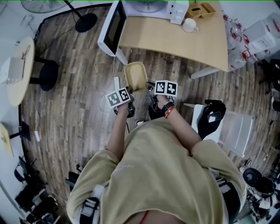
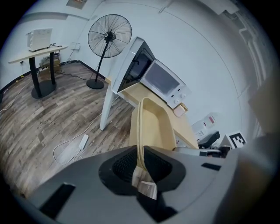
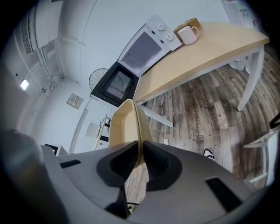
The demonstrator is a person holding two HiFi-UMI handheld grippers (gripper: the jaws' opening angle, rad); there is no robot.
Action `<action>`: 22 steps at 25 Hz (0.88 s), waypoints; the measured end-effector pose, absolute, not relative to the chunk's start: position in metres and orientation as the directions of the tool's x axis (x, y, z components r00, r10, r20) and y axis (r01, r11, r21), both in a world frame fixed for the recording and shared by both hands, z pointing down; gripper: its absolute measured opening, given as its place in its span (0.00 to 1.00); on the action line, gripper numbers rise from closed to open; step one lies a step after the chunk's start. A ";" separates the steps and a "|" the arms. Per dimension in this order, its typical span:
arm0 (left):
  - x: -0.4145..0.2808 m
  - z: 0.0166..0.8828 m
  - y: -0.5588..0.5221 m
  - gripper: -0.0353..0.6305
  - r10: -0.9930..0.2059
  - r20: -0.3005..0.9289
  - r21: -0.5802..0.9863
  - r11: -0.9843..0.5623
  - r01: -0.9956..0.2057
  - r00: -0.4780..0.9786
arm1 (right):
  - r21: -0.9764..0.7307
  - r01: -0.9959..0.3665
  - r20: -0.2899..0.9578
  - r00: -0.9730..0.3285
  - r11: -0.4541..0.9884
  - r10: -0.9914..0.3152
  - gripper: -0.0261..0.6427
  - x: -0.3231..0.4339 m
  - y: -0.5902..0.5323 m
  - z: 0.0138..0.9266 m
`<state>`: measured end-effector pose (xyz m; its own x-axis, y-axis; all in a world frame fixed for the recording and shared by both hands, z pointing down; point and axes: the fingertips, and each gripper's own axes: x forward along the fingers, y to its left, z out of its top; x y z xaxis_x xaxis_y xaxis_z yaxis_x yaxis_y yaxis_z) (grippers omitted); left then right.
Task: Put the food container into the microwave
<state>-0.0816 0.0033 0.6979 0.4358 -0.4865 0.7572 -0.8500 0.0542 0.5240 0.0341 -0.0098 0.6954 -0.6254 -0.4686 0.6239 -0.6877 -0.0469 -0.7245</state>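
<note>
Together, left claw and right claw pinch the thin-walled beige container.

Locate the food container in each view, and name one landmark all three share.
Head view: food container at centre, just below the table.
Left gripper view: food container at centre, slightly low.
Right gripper view: food container left of centre.
Shared landmark: the white microwave, door open.

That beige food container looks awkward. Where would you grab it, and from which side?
Pinch the thin side walls of the food container, one each side, coming from its near end, as the left hand-held gripper and right hand-held gripper do. Its upright rim is narrow enough for jaws.
</note>
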 end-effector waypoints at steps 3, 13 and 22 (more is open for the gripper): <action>-0.078 0.695 -0.020 0.15 -0.494 0.756 0.520 0.054 -0.852 0.429 | -0.728 -0.684 0.617 -0.628 -0.041 -0.475 0.13 0.038 -0.035 0.693; -0.059 0.687 -0.092 0.15 -0.517 0.740 0.523 0.039 -0.852 0.431 | -0.733 -0.679 0.594 -0.621 -0.027 -0.511 0.13 0.056 -0.109 0.683; -0.008 0.691 -0.134 0.15 -0.512 0.733 0.526 0.010 -0.851 0.448 | -0.743 -0.666 0.589 -0.605 -0.066 -0.536 0.13 0.107 -0.149 0.692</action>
<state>-0.0085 -0.1343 0.6911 0.4475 -0.5118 0.7333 -0.8505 0.0098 0.5259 0.1072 -0.1490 0.6918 -0.6048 -0.5359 0.5891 -0.6655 -0.0661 -0.7434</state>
